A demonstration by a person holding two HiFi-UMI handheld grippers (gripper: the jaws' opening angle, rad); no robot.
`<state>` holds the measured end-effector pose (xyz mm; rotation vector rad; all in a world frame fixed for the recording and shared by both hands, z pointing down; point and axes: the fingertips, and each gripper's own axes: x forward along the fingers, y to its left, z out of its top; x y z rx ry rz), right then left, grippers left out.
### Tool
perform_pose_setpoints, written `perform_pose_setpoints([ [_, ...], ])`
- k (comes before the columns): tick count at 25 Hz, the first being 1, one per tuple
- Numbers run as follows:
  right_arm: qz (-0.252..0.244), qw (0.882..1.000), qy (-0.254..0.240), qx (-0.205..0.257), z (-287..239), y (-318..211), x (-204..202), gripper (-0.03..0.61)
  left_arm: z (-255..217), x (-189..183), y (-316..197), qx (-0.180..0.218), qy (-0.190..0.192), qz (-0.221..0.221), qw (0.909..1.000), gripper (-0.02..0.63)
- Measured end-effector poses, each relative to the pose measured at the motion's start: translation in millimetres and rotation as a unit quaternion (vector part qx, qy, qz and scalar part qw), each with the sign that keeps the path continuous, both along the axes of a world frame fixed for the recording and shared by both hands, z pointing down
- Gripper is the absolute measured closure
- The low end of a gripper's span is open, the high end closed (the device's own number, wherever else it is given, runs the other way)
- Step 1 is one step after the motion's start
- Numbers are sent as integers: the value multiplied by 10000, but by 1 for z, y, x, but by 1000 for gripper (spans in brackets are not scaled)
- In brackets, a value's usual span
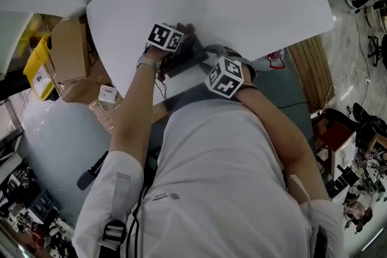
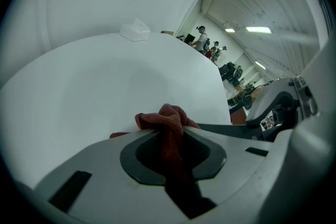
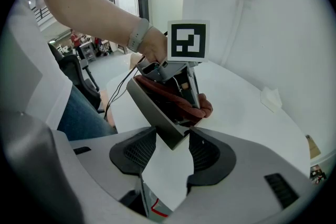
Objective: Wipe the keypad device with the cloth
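Note:
The keypad device [image 3: 154, 107] is a flat grey slab held tilted above the white table [image 1: 242, 3], its lower corner pinched between the jaws of my right gripper [image 3: 173, 145]. A dark red cloth [image 3: 185, 104] is bunched against the device's far face, with my left gripper [image 3: 181, 81] shut on it. In the left gripper view the cloth [image 2: 171, 131] runs out of my left gripper [image 2: 174, 150] and folds over its tip. In the head view both marker cubes meet over the dark device [image 1: 183, 61] at the table's near edge. The keypad face is hidden.
A crumpled white tissue [image 2: 135, 30] lies at the table's far side. Left of the table stand a cardboard box [image 1: 69, 48] and a yellow bin [image 1: 37, 66]. The person's body is close against the near table edge, and cluttered floor lies to the right.

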<state>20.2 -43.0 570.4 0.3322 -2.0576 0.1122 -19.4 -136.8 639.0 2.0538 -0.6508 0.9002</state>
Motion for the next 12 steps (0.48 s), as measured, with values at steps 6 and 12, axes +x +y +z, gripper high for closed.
perform_pose_setpoints([
  [6,1,10000,-51,38,0,0,0,393,-5,5,2,72,-10,62,10000,546],
  [12,6,9999,-106,29,1,0,-1,392,-12,13,6,255,-30,275,9993,546],
])
